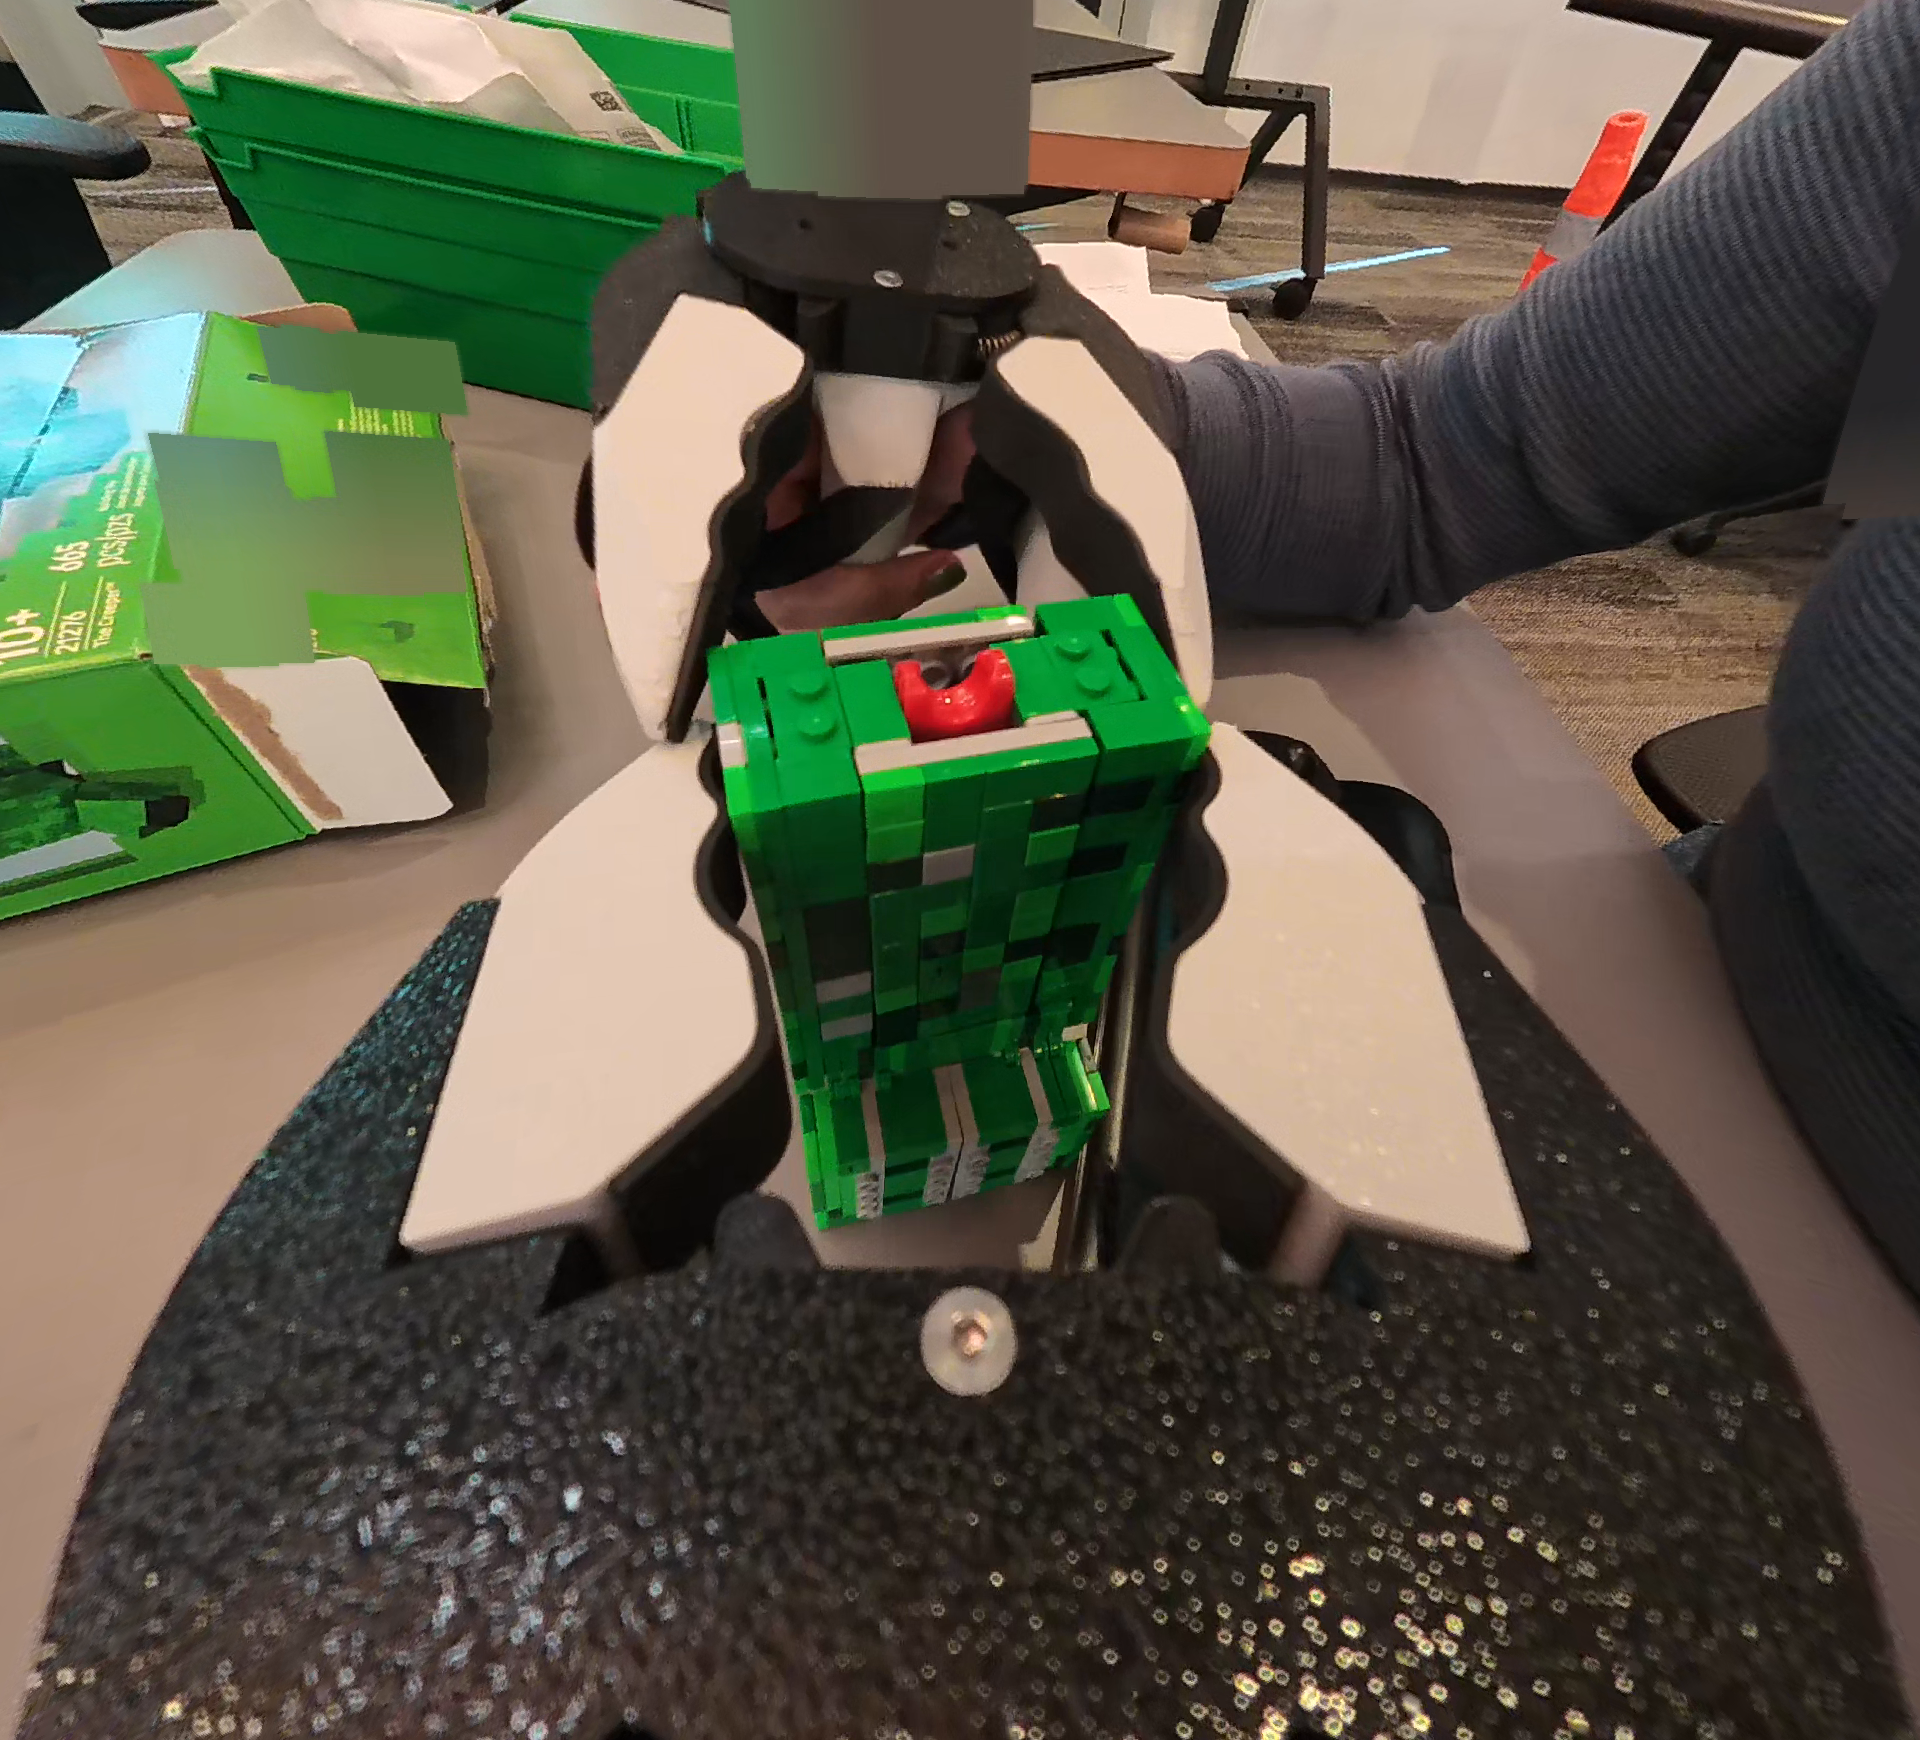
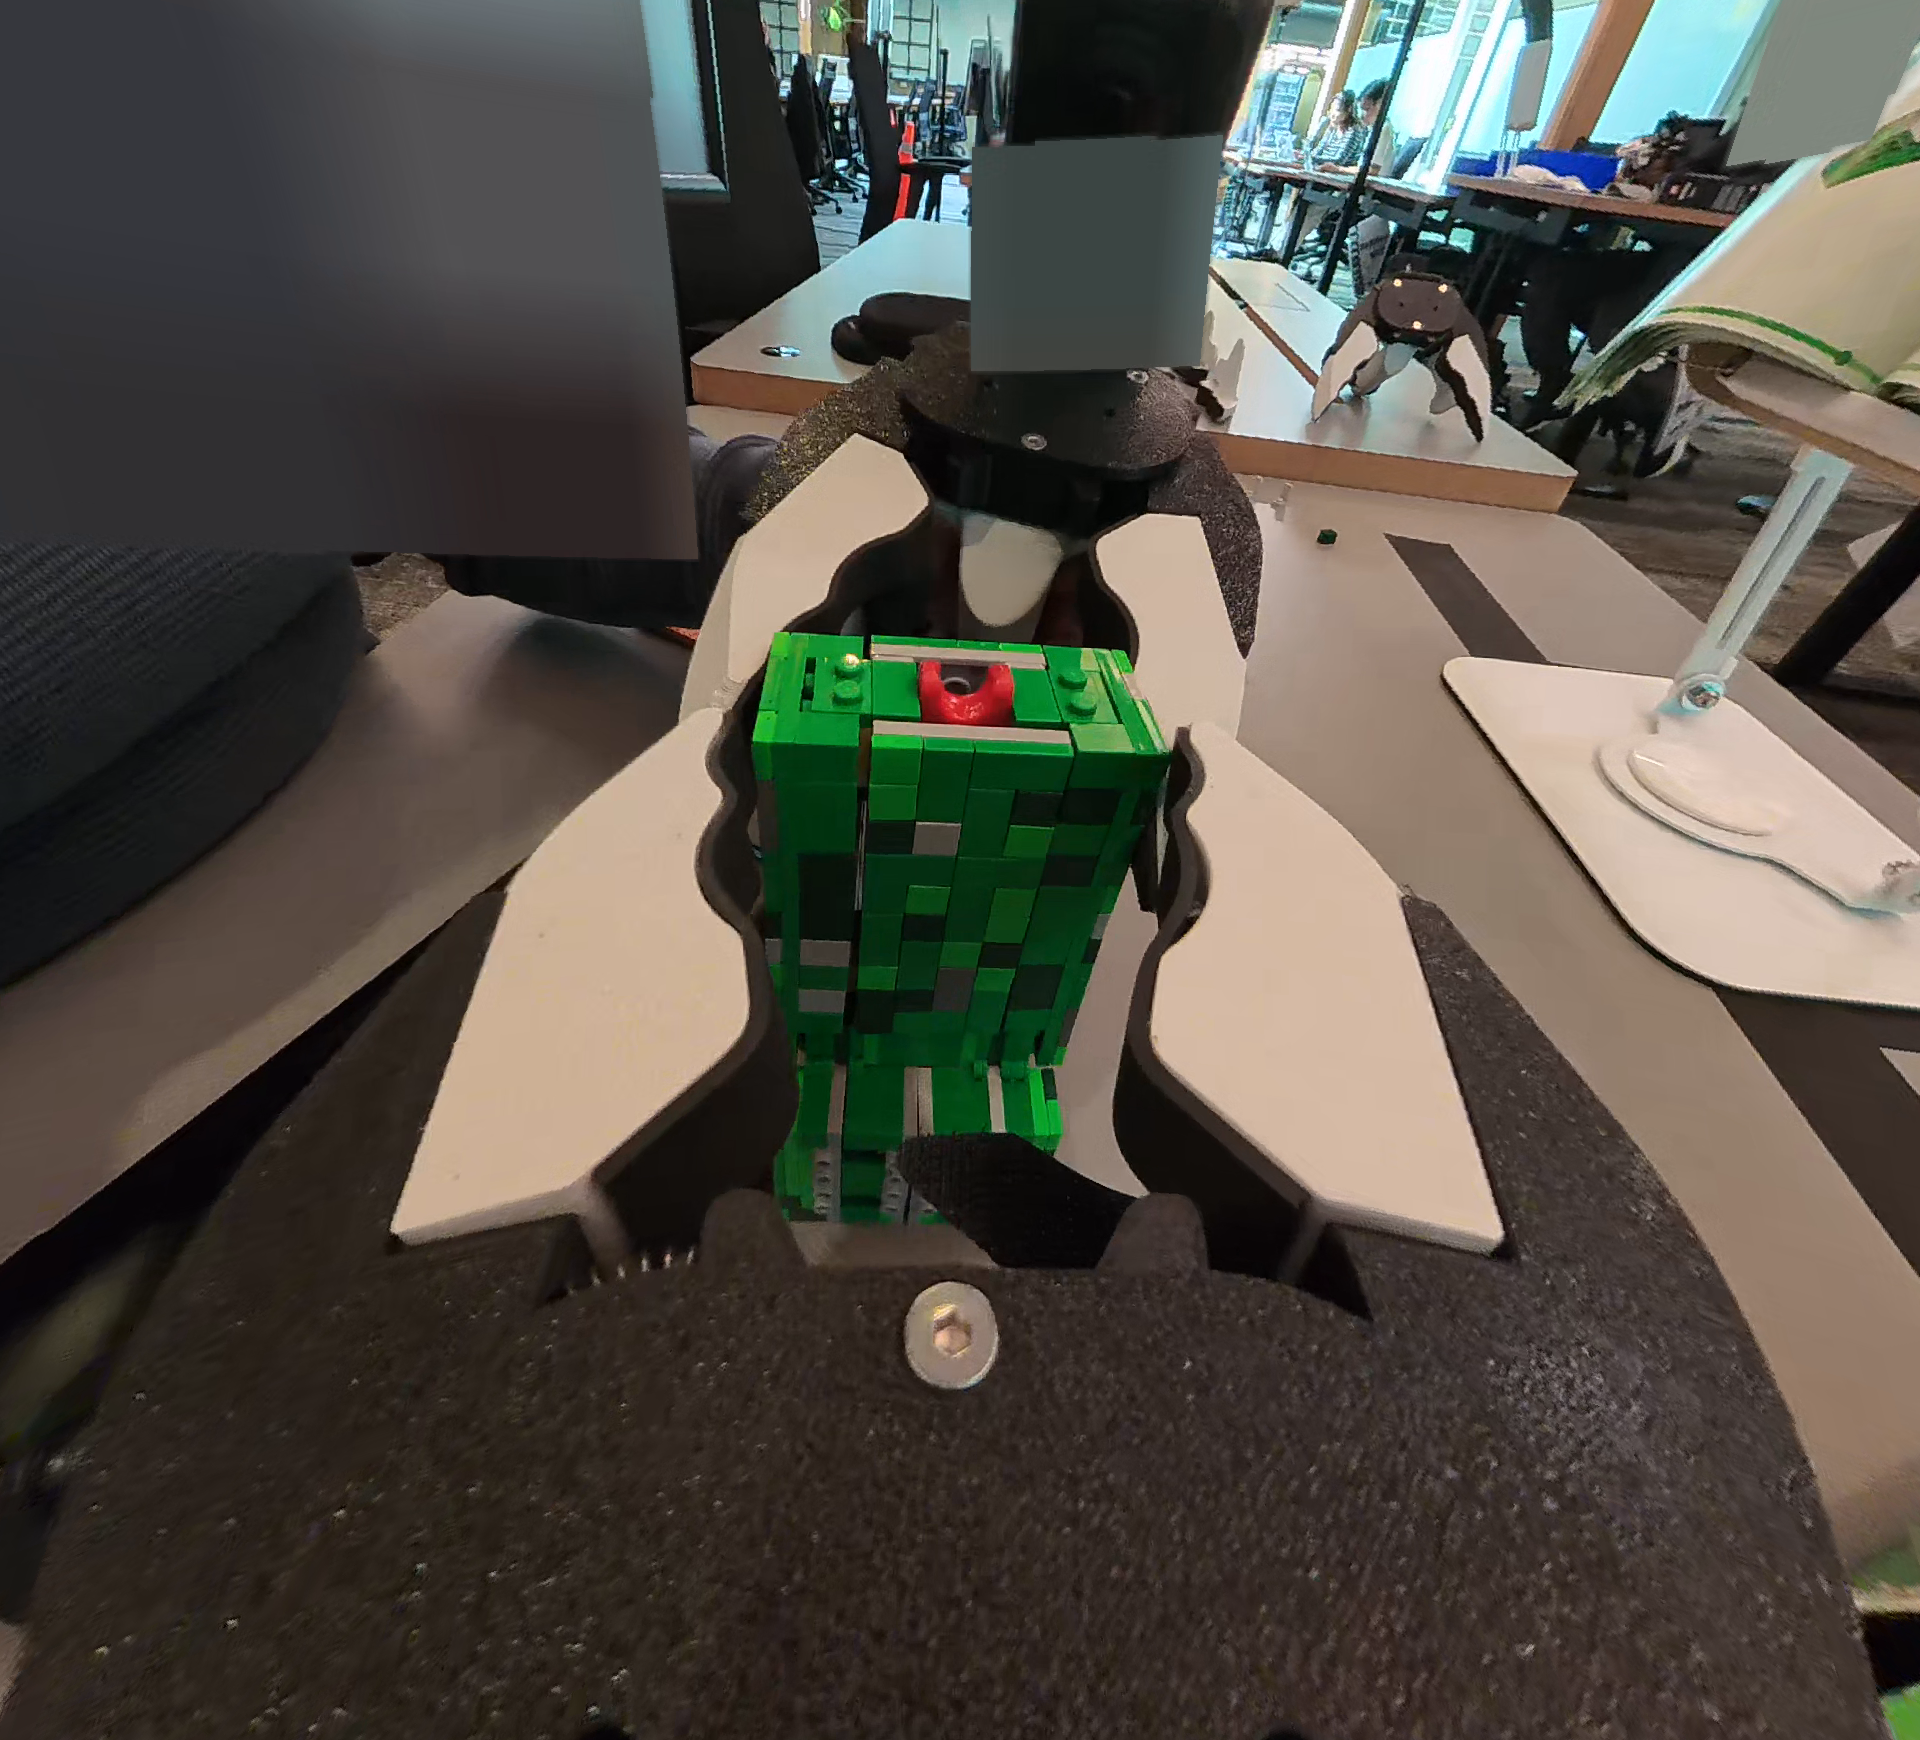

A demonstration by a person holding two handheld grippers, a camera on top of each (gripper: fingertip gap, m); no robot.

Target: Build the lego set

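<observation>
I am holding the green body (image 1: pixel 940 901) upright on the table (image 1: pixel 208 1015), gripped from two opposite sides at once. My left gripper (image 1: pixel 951 755) is closing its jaws on the body's flanks; my right gripper (image 2: pixel 951 755), facing it from across, is doing the same. Both pairs are pinching the model, pads against the upper block.

Step in hand, as I judge it: steadying the torso so the next part can seat on the red socket (image 1: pixel 951 698) at the top (a head joint, probably). To do this well I am keeping the squeeze even and modest, since plated side walls can shear apart under a lopsided pinch. One gripper should take over the hold before the other lets go, and any pressing should go straight down over the socket.

Hard to make out:
- The feet (image 2: pixel 914 1150) are partly hidden by my own gripper body, so I cannot tell whether they are sitting flat.
- Exact pad contact is masked by the curved jaw edges.
- No loose next piece is showing in either view.
- The box (image 1: pixel 208 610) is cut off at the left edge; the green bin (image 1: pixel 436 204) holds crumpled paper, contents otherwise unseen.
- A booklet stand (image 2: pixel 1704 755) is cropped at right.
</observation>
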